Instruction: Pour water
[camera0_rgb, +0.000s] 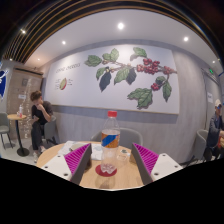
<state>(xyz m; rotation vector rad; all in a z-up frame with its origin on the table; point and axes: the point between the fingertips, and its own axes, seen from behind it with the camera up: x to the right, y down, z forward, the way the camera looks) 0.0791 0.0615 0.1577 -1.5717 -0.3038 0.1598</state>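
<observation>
Approach: hand-held gripper (107, 165) spread wide, clear plastic cup (108, 160) standing between fingers above red saucer (106, 171) on light wooden bench (60, 163); centre cup, close evenly, lift upright before tilting.

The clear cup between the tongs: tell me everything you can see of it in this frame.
The clear cup looks like see-through plastic or glass, upright, standing on the light wooden table between the fingers of the tongs. A gap shows at either side, so the pink pads do not seem to press on it. Just below it lies a small red round thing; whether it is the cup's base or a separate piece cannot be told. Whether it holds water cannot be told either.
</observation>
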